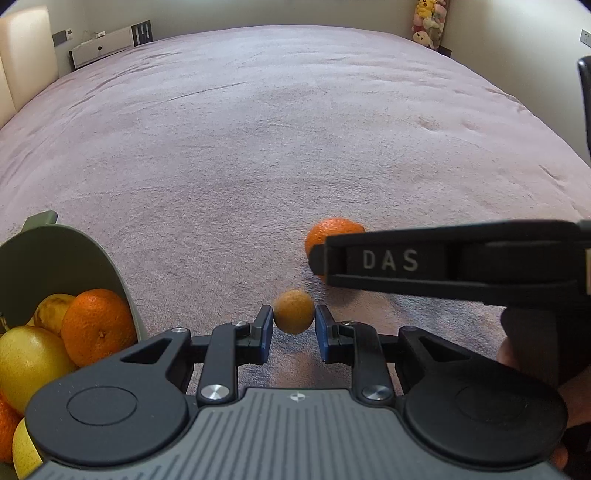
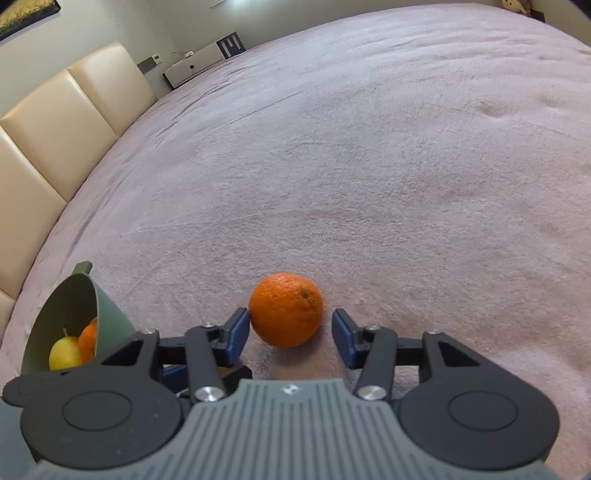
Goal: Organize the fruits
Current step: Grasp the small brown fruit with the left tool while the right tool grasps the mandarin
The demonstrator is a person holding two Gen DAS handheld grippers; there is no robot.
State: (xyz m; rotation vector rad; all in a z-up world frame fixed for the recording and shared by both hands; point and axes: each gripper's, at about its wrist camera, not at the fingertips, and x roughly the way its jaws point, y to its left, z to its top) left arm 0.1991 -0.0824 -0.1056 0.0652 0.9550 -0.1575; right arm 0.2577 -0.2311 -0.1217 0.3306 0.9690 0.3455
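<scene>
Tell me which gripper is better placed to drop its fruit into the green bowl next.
Left. The left gripper already pinches the small orange fruit, with the green bowl right beside it. The right gripper is open around the big orange.

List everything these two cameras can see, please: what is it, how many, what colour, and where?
small fruit: one, dull orange-brown, between the left gripper's fingers
orange: one, bright orange, on the blanket between the right gripper's open fingers
bowl: one, grey-green, on the left
fruit in the bowl: oranges and yellow fruit, several, count unclear
blanket: one, pinkish-mauve, covering the bed
headboard: cream padded panels, left edge
plush toys: a pile, yellow and pink, far corner
white unit: one, by the far wall
left gripper: black, blue-padded fingers touching or nearly touching the small fruit
right gripper: black, blue-padded fingers, left one touching the orange
</scene>
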